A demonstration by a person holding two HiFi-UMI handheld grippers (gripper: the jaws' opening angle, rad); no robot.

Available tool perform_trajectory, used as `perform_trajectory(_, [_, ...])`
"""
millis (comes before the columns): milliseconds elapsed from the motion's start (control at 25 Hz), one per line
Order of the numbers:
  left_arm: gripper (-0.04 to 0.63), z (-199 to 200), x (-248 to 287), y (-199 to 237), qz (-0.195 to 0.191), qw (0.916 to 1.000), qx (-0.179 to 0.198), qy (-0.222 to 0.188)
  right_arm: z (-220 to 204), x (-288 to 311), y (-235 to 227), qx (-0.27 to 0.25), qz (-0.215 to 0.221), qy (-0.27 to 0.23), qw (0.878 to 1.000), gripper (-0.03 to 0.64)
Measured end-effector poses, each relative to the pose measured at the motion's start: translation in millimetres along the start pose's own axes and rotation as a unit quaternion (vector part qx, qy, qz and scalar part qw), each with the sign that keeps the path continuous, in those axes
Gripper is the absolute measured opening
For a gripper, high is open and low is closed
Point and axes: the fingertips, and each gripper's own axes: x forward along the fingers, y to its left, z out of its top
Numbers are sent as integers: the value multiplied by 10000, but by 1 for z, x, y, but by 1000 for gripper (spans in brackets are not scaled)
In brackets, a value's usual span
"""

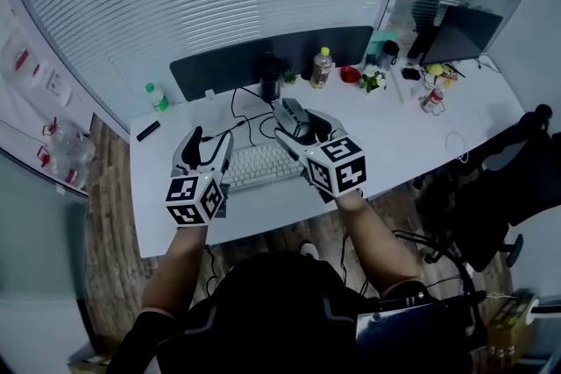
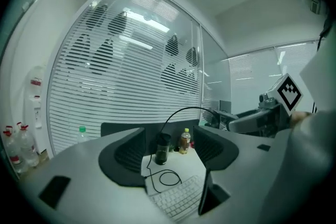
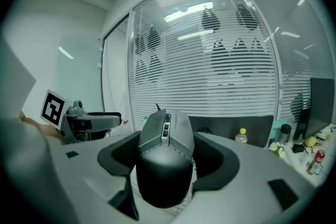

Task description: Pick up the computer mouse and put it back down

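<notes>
The mouse [image 3: 165, 157] is clamped in the right gripper [image 1: 305, 129] and appears lifted above the keyboard [image 1: 259, 164]. The left gripper [image 2: 169, 157] is held wide, empty. Only setting it down on the desk [image 1: 403, 149] is left.

White desk [image 1: 412, 144]: keyboard [image 1: 259, 165] near front edge, dark tumbler [image 1: 270, 66] and yellow-capped bottle [image 1: 322, 67] by the rear divider [image 1: 219, 70], green-capped bottle [image 1: 157, 97] at left end, monitor [image 1: 460, 35] at right end, black chair [image 1: 500, 188] off right side.
</notes>
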Motion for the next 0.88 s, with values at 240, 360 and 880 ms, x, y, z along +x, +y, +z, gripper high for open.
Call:
perform_trajectory(240, [299,0,41,-60,-314,9993,150,97,-13,-32,-70,214,-341,-25,9992,296])
perform_trajectory(360, [299,-5,61,-86,-409,9989,184,155,-22,-45,-103,272,-474,1,9985,296])
perform_trajectory(880, [299,-47,138,-169,-510,9969,155,576,-66,-84,-220,478,-758,244,9957,296])
